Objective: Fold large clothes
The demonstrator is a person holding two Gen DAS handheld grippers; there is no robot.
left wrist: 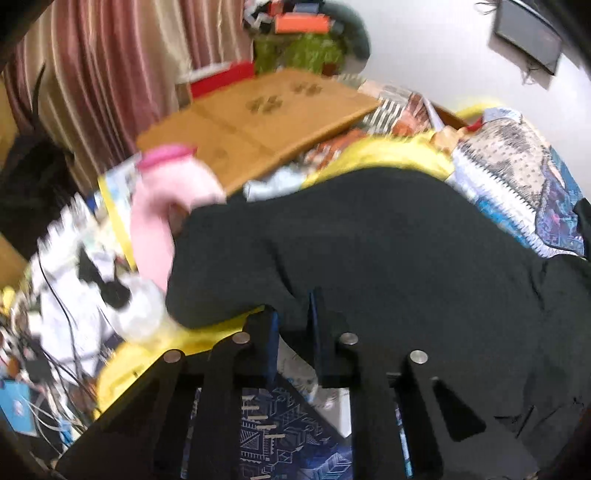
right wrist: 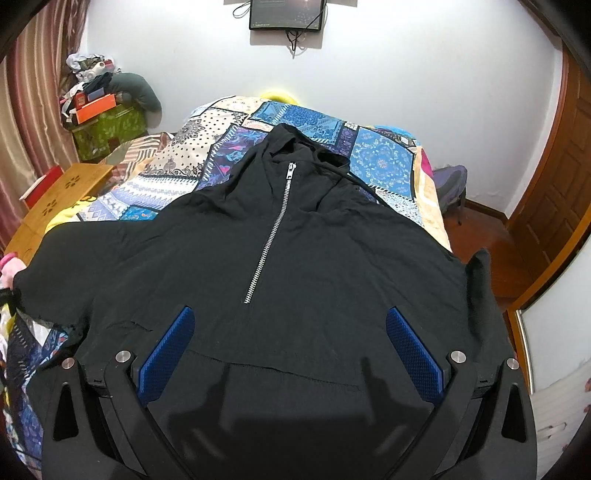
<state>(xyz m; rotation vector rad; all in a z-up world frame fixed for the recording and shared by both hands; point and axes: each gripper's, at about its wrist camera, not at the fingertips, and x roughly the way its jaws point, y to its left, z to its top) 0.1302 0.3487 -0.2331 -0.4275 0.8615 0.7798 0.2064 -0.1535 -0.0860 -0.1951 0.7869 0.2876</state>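
A black half-zip hoodie [right wrist: 295, 258] lies spread front-up on the patchwork quilt [right wrist: 380, 158], hood toward the far wall, silver zipper [right wrist: 271, 230] down its chest. My right gripper [right wrist: 290, 343] is open and empty, its blue pads wide apart just above the hoodie's lower hem. In the blurred left wrist view, my left gripper [left wrist: 293, 317] is shut on the edge of the hoodie's black sleeve [left wrist: 332, 251], at the bed's left side.
A low wooden table [left wrist: 258, 122] and a pink plush toy [left wrist: 166, 206] lie by the bed's left edge, with cables and clutter [left wrist: 55, 332] below. A curtain [right wrist: 26, 122] hangs at left. A wooden door [right wrist: 554, 192] stands at right. A screen [right wrist: 284, 14] hangs on the wall.
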